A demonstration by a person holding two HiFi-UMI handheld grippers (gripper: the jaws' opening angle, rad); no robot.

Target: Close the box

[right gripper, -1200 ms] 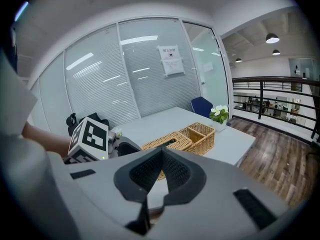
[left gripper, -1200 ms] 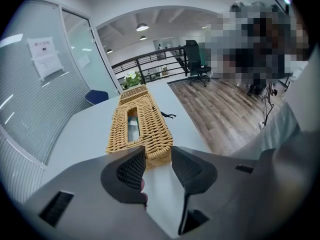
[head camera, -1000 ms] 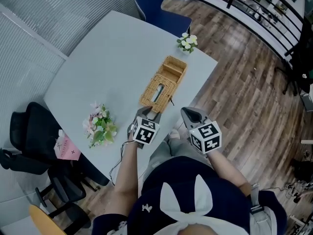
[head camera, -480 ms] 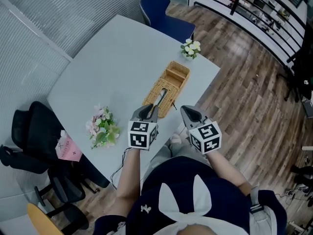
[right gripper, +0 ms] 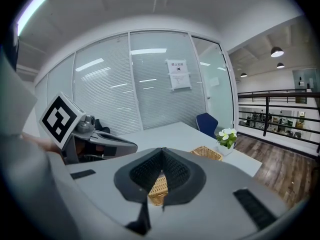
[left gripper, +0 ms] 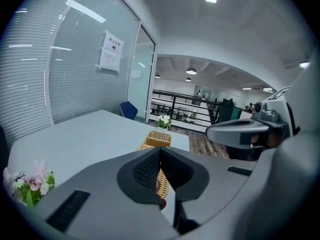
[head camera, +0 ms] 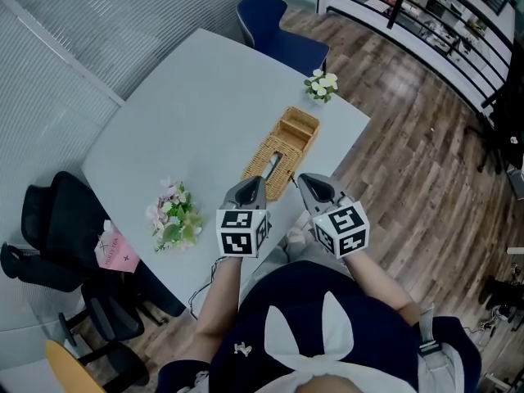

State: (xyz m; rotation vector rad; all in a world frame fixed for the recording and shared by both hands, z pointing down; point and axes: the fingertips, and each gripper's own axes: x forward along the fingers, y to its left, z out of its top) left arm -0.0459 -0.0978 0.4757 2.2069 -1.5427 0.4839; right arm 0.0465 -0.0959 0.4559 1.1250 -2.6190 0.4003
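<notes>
Up and rolled since a second ago: left claw (head camera: 250,188), marker cube now squarer to the head view. Jaws just closing over that second, now pressed together, nothing between them, only wicker showing beyond the tips in the left gripper view. Slightly higher too: right claw (head camera: 309,185), jaws likewise together and holding nothing.

On the pale grey table (head camera: 180,113), close to the edge nearest the person: long rectangular woven-wicker box (head camera: 278,158). Over its longer near part, a flat wicker top with 1 dark slot; at its far end, 1 square compartment open at the top. Cannot tell whether a further lid belongs there. Fits equally a box already shut with both claws drawn clear of it, or a box with a flap yet to fold down.

Long axis of the box: straight away from the person, from the claws toward the small pot of white flowers (head camera: 321,84) at the table's far corner. Just ahead of and below both claws, touching neither. Left claw almost in line with that axis, tips above the near short end. Right claw just off that end's right side, over the table edge. Judged nearer: left, by little. Well apart on the left: bunch of pink flowers (head camera: 170,211).
</notes>
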